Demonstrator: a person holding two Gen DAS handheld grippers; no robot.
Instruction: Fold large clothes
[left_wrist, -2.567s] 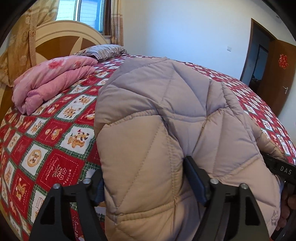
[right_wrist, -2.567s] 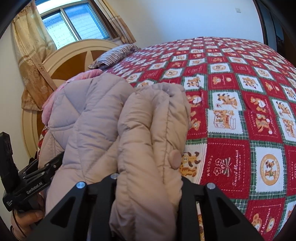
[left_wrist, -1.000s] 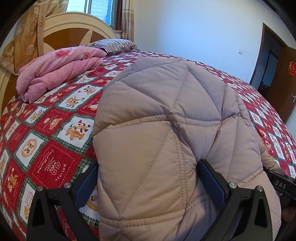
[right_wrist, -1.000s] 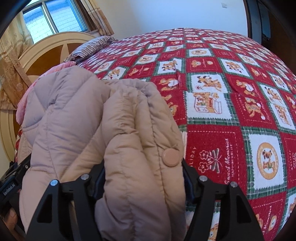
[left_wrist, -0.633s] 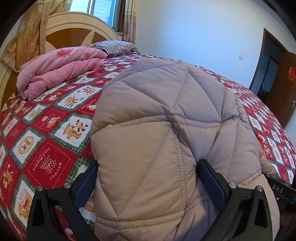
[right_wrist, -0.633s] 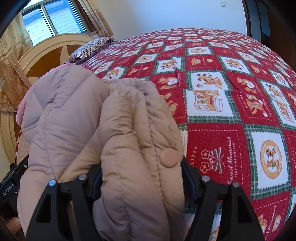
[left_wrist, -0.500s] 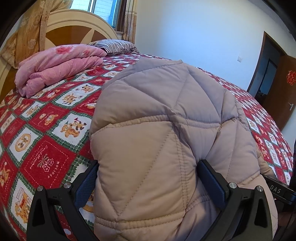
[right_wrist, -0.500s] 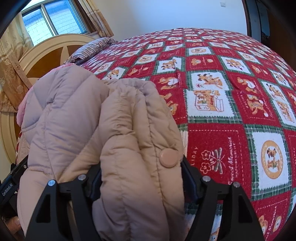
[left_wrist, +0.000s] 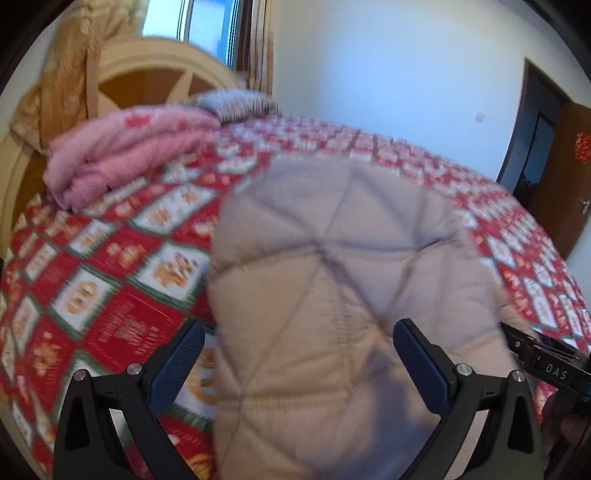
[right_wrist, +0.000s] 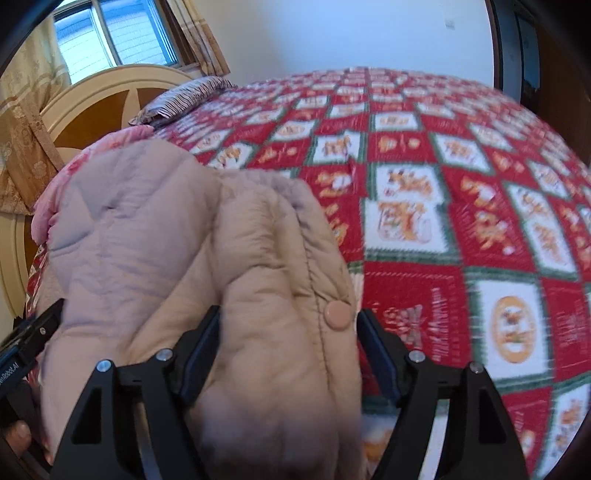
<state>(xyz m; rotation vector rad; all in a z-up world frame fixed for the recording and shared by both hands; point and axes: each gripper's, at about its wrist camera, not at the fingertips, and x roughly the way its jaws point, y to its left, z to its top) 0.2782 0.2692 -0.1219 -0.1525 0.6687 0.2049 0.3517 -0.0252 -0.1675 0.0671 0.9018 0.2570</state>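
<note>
Filled the lower centre of both views: a beige quilted puffer jacket (left_wrist: 332, 295), bundled up and raised over the red, white and green patchwork bedspread (left_wrist: 122, 325). Whether resting on the cover or held clear, could not be told.

Left wrist view, blurred: left gripper (left_wrist: 299, 354) spread wide around the jacket's lower part. Right-hand blue pad (left_wrist: 417, 354) against the padding; left-hand pad just beside the fabric, with a strip of bedspread visible between them. No clamping seen on that side.

Right wrist view: right gripper (right_wrist: 288, 350) closed on a thick fold of the jacket (right_wrist: 221, 258), both pads pressed into it. Round beige snap button (right_wrist: 340, 314) just above the right-hand pad.

At upper left of the left wrist view: folded pink blanket (left_wrist: 122, 155) on the bedspread, well apart from the jacket, in front of a cream and brown wooden headboard (left_wrist: 147, 85). Striped pillow (right_wrist: 184, 96) at upper left of the right wrist view, next to the headboard. Brown door (left_wrist: 561, 166) at the far right edge.
</note>
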